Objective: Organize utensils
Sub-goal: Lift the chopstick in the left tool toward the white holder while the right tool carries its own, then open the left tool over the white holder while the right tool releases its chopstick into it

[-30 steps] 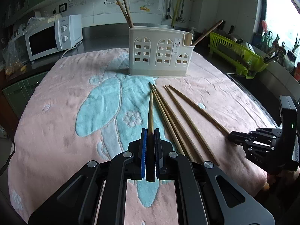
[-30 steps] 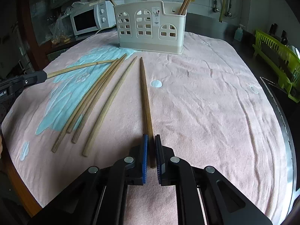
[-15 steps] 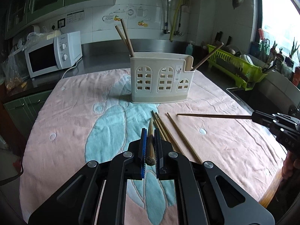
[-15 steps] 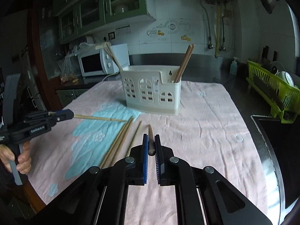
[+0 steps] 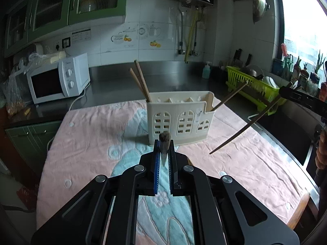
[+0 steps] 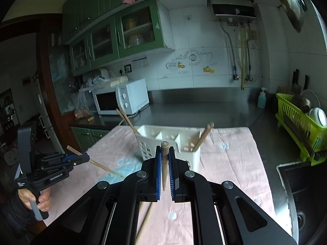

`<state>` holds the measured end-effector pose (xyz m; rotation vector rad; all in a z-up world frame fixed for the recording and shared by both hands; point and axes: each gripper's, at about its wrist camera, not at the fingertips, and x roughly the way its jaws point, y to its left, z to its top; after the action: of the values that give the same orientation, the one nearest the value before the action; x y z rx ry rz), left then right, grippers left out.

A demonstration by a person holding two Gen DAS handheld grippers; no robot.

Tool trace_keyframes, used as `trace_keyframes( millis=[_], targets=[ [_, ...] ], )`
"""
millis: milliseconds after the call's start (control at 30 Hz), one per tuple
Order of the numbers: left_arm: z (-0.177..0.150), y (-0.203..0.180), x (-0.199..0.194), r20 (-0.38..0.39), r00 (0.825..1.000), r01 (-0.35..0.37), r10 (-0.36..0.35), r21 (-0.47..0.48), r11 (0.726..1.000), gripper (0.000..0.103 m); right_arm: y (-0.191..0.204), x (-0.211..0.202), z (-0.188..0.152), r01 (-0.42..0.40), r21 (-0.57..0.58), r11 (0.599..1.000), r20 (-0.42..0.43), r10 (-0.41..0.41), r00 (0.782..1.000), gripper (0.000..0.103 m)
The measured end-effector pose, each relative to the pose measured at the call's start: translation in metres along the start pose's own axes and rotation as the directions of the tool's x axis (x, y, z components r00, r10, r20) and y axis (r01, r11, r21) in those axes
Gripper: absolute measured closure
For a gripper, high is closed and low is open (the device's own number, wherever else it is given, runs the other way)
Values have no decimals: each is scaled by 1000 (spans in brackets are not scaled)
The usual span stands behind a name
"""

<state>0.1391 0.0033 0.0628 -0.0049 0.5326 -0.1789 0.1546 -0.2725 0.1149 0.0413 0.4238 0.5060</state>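
1. On the left, a chopstick (image 5: pixel 164 143) is clamped between the closed jaws of the left gripper (image 5: pixel 164 153), its butt pointing at the camera. It is judged to be held high so its tip can be dropped into the holder.
2. In the middle, the white utensil holder (image 5: pixel 179 120) is seen standing on the pink towel (image 5: pixel 85 143), chopsticks already leaning in its end compartments.
3. To the right, a second chopstick (image 6: pixel 165 159) is pinched in the shut right gripper (image 6: pixel 164 163), well above the holder.
4. Open compartment tops are shown only by the right wrist view; the arched front windows only by the left. A loose chopstick (image 6: pixel 144 222) on the towel is caught by the right view alone.
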Motion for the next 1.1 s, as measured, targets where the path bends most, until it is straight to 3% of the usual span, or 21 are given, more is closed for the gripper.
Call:
trace_keyframes(
  millis=[267, 567, 800, 1100],
  targets=[
    [63, -5, -19, 109, 993, 38, -41, 23, 999, 97, -3, -6, 64, -24, -36, 999, 41, 26, 999, 96],
    [133, -14, -15, 257, 966, 4, -10, 25, 1000, 97, -12, 13, 104, 50, -68, 996, 60, -46, 997, 96],
    [154, -10, 35, 199, 980, -21, 22, -8, 1000, 97, -27, 50, 110, 80, -51, 995, 23, -79, 997, 96],
    [142, 3, 78, 92, 996, 0, 4, -44, 999, 95, -37, 97, 88, 91, -48, 995, -81, -94, 992, 96]
  ],
)
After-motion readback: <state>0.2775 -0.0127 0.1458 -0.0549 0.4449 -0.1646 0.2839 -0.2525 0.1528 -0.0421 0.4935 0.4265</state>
